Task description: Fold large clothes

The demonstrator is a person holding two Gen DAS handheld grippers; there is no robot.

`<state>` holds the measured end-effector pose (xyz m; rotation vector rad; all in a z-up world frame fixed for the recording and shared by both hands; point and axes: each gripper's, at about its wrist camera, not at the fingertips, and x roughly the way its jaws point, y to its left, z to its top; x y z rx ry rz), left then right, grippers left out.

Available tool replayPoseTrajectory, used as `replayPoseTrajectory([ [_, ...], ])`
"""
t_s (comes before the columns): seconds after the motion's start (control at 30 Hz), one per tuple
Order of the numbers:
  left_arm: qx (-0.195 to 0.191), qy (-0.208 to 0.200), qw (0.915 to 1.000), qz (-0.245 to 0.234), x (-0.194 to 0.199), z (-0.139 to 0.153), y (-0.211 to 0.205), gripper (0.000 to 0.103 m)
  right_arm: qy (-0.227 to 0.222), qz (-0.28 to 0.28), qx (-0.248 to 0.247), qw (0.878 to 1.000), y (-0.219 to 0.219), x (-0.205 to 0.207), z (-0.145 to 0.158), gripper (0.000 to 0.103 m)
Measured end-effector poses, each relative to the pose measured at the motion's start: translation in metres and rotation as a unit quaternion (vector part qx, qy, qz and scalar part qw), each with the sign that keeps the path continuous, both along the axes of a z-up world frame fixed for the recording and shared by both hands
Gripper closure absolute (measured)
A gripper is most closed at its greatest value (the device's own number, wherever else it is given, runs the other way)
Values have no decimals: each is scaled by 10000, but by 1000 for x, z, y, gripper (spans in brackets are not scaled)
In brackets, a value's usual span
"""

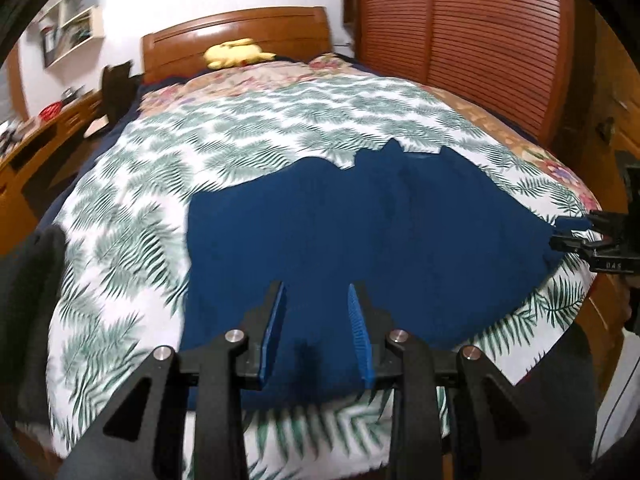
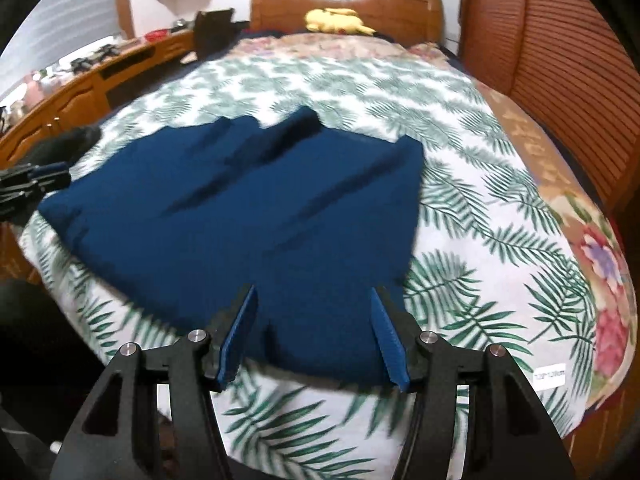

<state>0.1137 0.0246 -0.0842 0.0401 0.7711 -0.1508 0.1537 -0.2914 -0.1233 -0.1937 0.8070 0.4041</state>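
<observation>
The navy garment (image 1: 360,232) blurs at its edges, its near hem hidden behind the left gripper (image 1: 318,292). Desk clutter (image 2: 92,56) is too small to identify.

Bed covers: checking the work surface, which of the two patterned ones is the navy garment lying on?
The white cover with green palm leaves: the navy garment lies spread on it. The floral cover shows only beyond its edges.

Navy garment (image 2: 248,216) on leaf-print bedspread (image 2: 460,240)
</observation>
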Motion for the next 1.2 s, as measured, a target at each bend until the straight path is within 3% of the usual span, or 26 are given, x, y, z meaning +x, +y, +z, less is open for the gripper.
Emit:
replayPoseTrajectory([
  [0.2, 39, 138, 9991, 401, -20, -6, 30, 72, 532, 226, -288, 9979, 14, 9, -36, 45],
  [0.3, -23, 149, 9984, 547, -27, -8, 43, 72, 494, 192, -217, 9984, 14, 10, -51, 45],
  [0.77, -286, 386, 9935, 1030, -24, -43, 68, 68, 340, 274, -248, 9987, 12, 7, -54, 45],
  [1.2, -286, 731, 9927, 911, -25, -59, 74, 64, 194, 90, -71, 9997, 11, 1, -56, 45],
])
